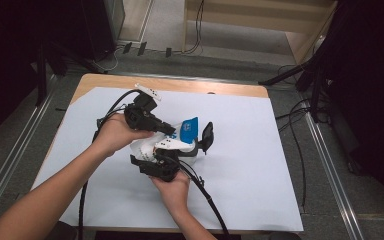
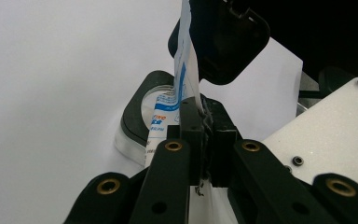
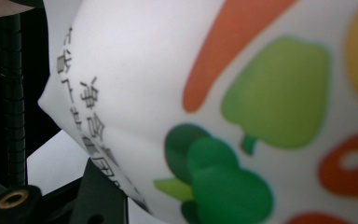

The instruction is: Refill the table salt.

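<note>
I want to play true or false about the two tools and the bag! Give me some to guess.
1. The left tool is shut on the top edge of the bag. True.
2. The bag lies flat on the table, untouched. False: both tools hold it up above the white sheet.
3. The bag has vegetable pictures on it. True: the right tool view shows green and orange ones.
4. The right tool hangs far from the bag. False: it is right against the bag's body.
5. The bag's top part is red. False: it is blue, as the high view shows.
</note>
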Demonstrator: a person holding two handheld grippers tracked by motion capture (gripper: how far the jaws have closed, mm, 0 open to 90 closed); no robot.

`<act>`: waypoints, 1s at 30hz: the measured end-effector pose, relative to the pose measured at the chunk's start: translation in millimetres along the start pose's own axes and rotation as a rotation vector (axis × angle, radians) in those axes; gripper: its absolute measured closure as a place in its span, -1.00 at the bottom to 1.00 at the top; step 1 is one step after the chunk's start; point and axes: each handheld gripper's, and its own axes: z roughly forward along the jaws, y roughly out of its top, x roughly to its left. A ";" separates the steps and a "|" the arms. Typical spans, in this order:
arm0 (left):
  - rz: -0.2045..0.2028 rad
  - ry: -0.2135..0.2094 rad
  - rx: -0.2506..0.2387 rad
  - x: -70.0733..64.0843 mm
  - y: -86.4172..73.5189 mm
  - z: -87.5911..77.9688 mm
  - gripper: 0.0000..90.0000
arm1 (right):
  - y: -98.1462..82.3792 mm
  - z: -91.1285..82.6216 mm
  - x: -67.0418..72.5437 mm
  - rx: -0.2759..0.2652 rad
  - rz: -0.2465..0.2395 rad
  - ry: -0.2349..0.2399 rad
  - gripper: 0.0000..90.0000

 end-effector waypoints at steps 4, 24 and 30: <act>-0.001 -0.001 0.000 0.1 0.0 -0.1 0.97 | 0.0 0.1 0.0 0.000 0.000 0.002 0.14; -0.002 -0.005 -0.002 -0.9 1.8 0.4 0.97 | 1.2 -0.5 0.2 -0.013 0.009 0.004 0.14; 0.001 -0.005 -0.002 -1.2 1.7 0.6 0.97 | 1.1 -0.5 0.3 -0.013 0.008 0.003 0.14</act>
